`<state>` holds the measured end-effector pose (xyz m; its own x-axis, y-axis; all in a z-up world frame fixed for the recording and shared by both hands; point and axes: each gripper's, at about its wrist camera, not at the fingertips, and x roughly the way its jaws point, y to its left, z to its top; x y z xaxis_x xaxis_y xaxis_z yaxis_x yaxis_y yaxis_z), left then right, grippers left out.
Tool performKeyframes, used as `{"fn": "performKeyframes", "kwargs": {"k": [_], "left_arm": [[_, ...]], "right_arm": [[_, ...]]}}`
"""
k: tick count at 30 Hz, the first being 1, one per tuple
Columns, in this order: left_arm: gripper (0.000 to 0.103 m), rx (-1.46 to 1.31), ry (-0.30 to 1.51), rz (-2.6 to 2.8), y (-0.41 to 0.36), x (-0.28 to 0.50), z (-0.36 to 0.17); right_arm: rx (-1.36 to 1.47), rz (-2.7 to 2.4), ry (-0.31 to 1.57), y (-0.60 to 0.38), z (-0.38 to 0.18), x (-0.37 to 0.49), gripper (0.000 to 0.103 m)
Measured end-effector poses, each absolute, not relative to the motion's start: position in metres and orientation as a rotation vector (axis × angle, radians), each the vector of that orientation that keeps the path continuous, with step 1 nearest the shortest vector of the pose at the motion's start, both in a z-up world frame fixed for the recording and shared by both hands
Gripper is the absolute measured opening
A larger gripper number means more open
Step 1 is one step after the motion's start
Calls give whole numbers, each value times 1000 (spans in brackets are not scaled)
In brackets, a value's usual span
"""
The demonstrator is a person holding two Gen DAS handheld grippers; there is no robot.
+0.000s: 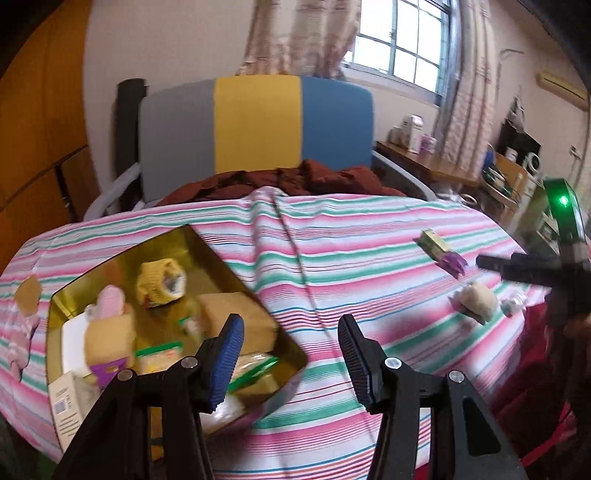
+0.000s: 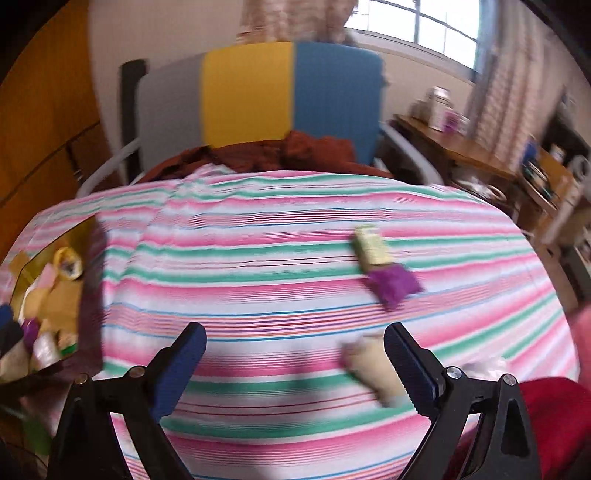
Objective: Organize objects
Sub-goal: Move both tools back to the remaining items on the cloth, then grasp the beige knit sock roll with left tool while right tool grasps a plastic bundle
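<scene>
Right tool [image 2: 293, 365], jaws apart and empty, hangs nearest the beige plush [image 2: 373, 369] lying just inside its right finger; left tool [image 1: 290, 354], also apart, hovers by the gold box [image 1: 177, 317].

Room: pale wall [image 1: 166, 44] behind the chair [image 1: 258, 125], whose back is in grey, yellow and blue panels. Dark red cloth [image 1: 295, 181] heaped on its seat. Wooden door [image 1: 40, 129] at left. Window [image 1: 406, 37] upper right, daylight through it, patterned curtains [image 1: 303, 33] on both sides. Wooden desk [image 1: 432, 166] along the right wall, carrying small containers; cluttered shelves [image 1: 517, 173] beyond it. Air conditioner [image 1: 561, 88] high on right wall. Striped pink, green and white cloth [image 1: 332, 240] covers the tabletop.
</scene>
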<state>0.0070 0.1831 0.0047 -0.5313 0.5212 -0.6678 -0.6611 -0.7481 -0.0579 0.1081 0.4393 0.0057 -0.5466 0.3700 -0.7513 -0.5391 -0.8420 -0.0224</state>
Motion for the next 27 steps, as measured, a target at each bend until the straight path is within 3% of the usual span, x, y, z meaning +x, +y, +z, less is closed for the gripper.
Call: {"fn": "performKeyframes", "kwargs": {"k": [13, 17, 25, 27], "left_arm": [[55, -872, 385, 1950, 286, 34, -10], [68, -859, 433, 1809, 324, 51, -20], [68, -839, 478, 1644, 397, 73, -34], [80, -852, 497, 1611, 414, 74, -40]], "right_arm": [[-898, 2106, 564, 553, 12, 184, 100], [-857, 2082, 787, 578, 0, 203, 101], [-802, 2084, 1010, 595, -16, 217, 101], [-795, 2091, 1029, 595, -17, 216, 101]]}}
